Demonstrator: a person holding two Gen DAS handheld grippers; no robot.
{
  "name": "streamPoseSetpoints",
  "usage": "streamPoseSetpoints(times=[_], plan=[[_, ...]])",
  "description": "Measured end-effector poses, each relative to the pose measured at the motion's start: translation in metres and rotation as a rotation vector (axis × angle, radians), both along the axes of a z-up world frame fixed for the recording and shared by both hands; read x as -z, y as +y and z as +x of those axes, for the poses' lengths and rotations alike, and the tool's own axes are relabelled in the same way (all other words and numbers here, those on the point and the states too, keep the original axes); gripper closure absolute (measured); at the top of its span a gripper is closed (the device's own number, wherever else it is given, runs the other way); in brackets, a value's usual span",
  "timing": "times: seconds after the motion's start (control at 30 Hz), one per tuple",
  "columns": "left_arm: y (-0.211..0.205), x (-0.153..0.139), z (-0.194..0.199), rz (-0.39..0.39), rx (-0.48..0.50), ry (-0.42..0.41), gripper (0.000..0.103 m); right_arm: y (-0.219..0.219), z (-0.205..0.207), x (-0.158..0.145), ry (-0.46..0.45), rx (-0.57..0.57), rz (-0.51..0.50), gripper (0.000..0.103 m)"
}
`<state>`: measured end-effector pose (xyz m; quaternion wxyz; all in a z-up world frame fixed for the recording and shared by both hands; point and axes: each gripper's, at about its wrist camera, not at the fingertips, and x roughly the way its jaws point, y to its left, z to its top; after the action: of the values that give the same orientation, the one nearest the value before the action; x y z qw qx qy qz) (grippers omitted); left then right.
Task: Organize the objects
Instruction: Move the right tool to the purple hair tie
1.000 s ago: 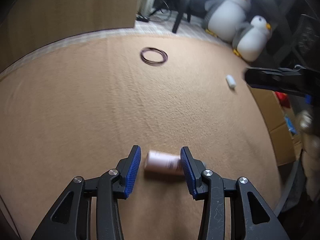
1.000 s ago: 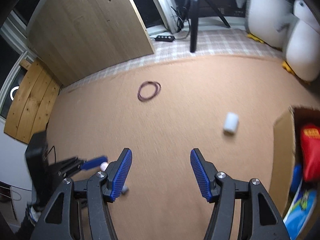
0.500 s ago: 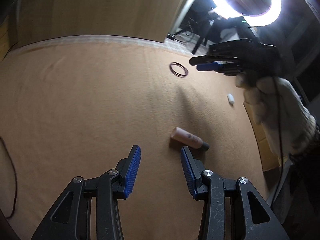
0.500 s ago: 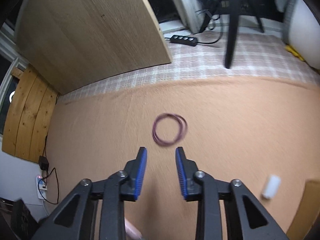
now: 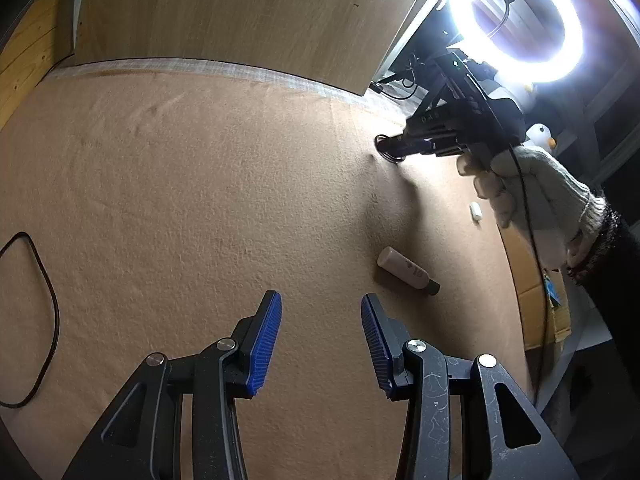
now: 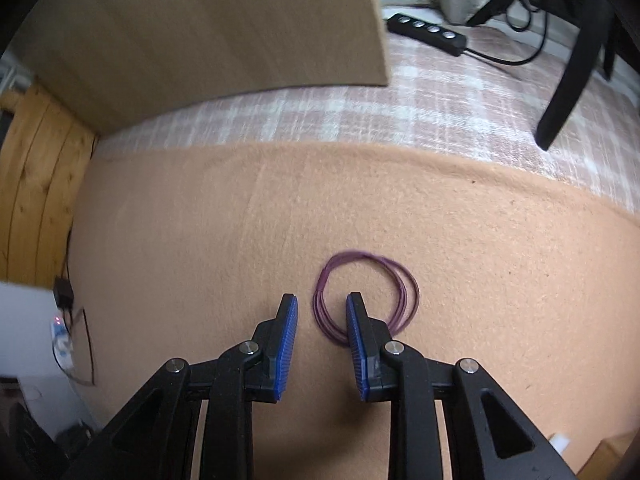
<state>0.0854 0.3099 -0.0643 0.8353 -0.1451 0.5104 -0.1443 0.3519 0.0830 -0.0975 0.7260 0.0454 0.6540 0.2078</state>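
A coil of thin purple cord (image 6: 394, 276) lies on the tan blanket (image 6: 200, 240). My right gripper (image 6: 322, 304) is open, low over the blanket, its jaws straddling the coil's left edge; it also shows in the left wrist view (image 5: 390, 147) at the coil. A pink bottle with a dark cap (image 5: 406, 271) lies on its side, just ahead and right of my open, empty left gripper (image 5: 321, 305). A small white cylinder (image 5: 475, 212) lies farther right.
A wooden board (image 5: 240, 16) leans at the blanket's far edge. A ring light (image 5: 516, 24) glares at the top right. A cardboard box (image 5: 532, 272) stands at the right edge. A black cable (image 5: 40, 280) lies left. A power strip (image 6: 428, 34) sits on the plaid rug.
My right gripper has moved forward and down to the purple coil, and its jaws have narrowed. My left gripper has pulled back and left from the pink bottle.
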Motion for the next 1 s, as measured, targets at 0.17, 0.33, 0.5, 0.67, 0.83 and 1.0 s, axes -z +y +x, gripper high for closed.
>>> streamPoseSetpoints(times=[0.17, 0.33, 0.5, 0.67, 0.83, 1.0], plan=[[-0.007, 0.001, 0.003, -0.011, 0.010, -0.001, 0.058, 0.013, -0.022, 0.001, 0.019, -0.128, -0.060, 0.080], [-0.015, 0.001, 0.003, -0.007, 0.022, -0.002, 0.058, 0.014, -0.057, 0.002, 0.024, -0.195, -0.103, 0.080], [-0.023, 0.001, 0.004, -0.008, 0.040, 0.003, 0.058, 0.006, -0.098, 0.004, 0.024, -0.214, -0.107, 0.080], [-0.041, 0.004, 0.007, -0.004, 0.084, 0.013, 0.058, -0.004, -0.143, 0.005, 0.001, -0.191, -0.109, 0.080], [-0.066, 0.012, 0.012, 0.007, 0.139, 0.032, 0.057, -0.027, -0.184, 0.007, -0.016, -0.117, -0.091, 0.080], [-0.086, 0.019, 0.020, 0.040, 0.180, 0.047, 0.051, -0.046, -0.208, 0.007, -0.061, -0.070, -0.102, 0.080]])
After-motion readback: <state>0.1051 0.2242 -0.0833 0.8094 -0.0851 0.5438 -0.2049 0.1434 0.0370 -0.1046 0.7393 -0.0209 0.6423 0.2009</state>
